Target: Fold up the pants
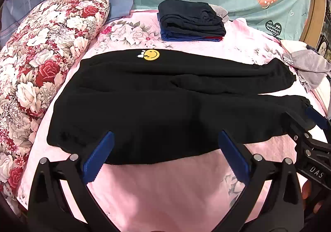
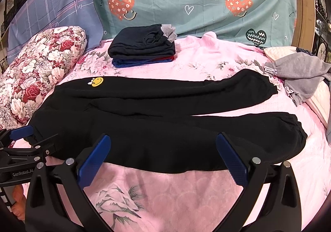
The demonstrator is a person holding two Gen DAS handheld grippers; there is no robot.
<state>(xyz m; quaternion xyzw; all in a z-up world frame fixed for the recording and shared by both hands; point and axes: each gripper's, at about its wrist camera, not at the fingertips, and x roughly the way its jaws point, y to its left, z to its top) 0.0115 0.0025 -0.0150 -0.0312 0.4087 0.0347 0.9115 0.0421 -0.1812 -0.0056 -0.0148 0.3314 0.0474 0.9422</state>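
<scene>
Black pants (image 1: pixel 157 107) with a yellow smiley patch (image 1: pixel 152 55) lie flat on the pink bed, waist to the left, both legs stretched to the right; they also show in the right wrist view (image 2: pixel 165 128). My left gripper (image 1: pixel 165 149) is open, its blue pads just over the near edge of the pants by the waist and hip. My right gripper (image 2: pixel 163 151) is open over the near edge of the near leg. In the left wrist view the right gripper (image 1: pixel 306 120) sits at the near leg's cuff. In the right wrist view the left gripper (image 2: pixel 31 138) sits at the waist corner.
A stack of folded dark clothes (image 1: pixel 191 21) lies at the back on the pink floral blanket (image 1: pixel 165 190). A floral pillow (image 1: pixel 41 62) lies along the left. Grey clothes (image 2: pixel 300 78) are heaped at the right. Teal and blue bedding (image 2: pixel 196 0) stands behind.
</scene>
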